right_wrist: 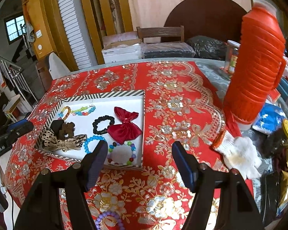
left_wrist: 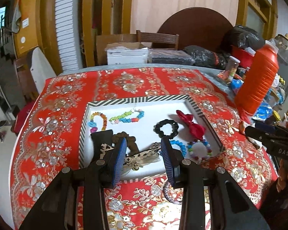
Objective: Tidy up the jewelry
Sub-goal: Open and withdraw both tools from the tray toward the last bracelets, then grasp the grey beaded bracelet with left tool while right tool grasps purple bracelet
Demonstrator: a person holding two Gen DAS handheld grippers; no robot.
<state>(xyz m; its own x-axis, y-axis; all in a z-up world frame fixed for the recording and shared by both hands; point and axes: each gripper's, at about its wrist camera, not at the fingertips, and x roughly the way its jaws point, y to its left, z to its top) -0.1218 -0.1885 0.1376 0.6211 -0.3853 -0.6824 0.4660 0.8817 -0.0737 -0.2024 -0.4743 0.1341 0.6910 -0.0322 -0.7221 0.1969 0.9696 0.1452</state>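
Note:
A white tray with a striped rim [left_wrist: 136, 100] [right_wrist: 103, 95] holds bead bracelets [left_wrist: 127, 117], a black scrunchie [left_wrist: 166, 128] [right_wrist: 102, 124], a red bow [left_wrist: 192, 125] [right_wrist: 125, 127], a brown scrunchie [left_wrist: 128, 140] and a leopard bow [left_wrist: 142, 156] [right_wrist: 61, 140]. My left gripper [left_wrist: 144, 145] is open and empty above the tray's near part. My right gripper [right_wrist: 140, 149] is open and empty over the cloth, right of the tray. A purple bead bracelet [right_wrist: 109, 221] lies on the cloth near me; it also shows in the left wrist view [left_wrist: 170, 192].
A red embroidered cloth [right_wrist: 182, 99] covers the table. A tall orange flask [right_wrist: 253, 63] stands at the right, with a white glove [right_wrist: 238, 153], jars and bags beside it. Boxes and a chair [left_wrist: 157, 38] stand behind the table.

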